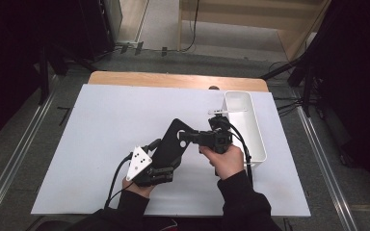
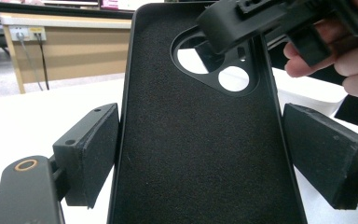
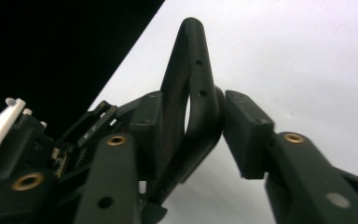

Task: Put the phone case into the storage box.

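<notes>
Left gripper point(image 2: 200, 154) clamps the phone case point(image 2: 200, 140) across its width, holding it tilted above the tabletop point(image 1: 101, 134) as a brace. Right gripper point(image 3: 216, 116) jaws pinch the case's top edge at the camera cutout, likely to flex or reposition it.
</notes>
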`<action>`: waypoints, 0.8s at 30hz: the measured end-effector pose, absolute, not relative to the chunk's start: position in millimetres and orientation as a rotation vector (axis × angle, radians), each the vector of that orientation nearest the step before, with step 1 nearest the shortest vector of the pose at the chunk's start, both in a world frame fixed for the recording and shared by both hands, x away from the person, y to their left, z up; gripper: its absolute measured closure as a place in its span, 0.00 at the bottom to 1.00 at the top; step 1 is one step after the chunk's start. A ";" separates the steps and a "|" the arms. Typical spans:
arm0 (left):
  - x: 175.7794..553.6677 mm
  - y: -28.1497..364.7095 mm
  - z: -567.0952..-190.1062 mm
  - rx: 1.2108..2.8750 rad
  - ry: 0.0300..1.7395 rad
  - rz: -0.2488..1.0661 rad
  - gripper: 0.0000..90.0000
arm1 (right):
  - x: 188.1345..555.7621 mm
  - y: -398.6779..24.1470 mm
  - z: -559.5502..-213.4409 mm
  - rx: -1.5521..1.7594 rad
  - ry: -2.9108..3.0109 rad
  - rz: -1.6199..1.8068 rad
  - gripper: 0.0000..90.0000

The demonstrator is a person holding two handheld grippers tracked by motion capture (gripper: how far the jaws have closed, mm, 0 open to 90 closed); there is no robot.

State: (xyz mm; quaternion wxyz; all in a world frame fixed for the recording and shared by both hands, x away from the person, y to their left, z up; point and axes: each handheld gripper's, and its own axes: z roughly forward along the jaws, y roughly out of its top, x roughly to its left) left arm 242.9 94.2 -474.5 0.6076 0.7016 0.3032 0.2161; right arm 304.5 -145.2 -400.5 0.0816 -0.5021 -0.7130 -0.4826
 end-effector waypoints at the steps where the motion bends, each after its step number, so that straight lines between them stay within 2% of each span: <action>1: 242.4 93.8 -474.8 1.619 0.699 0.499 0.15 | 304.9 -145.5 -400.7 -1.496 -2.130 -1.445 0.73; 7: 240.9 92.6 -477.4 1.626 0.695 0.520 0.15 | 307.1 -147.5 -401.5 -1.489 -2.070 -1.421 0.80; 24: 239.2 92.2 -480.2 1.621 0.695 0.555 0.15 | 305.1 -144.2 -399.4 -1.483 -2.047 -1.435 0.83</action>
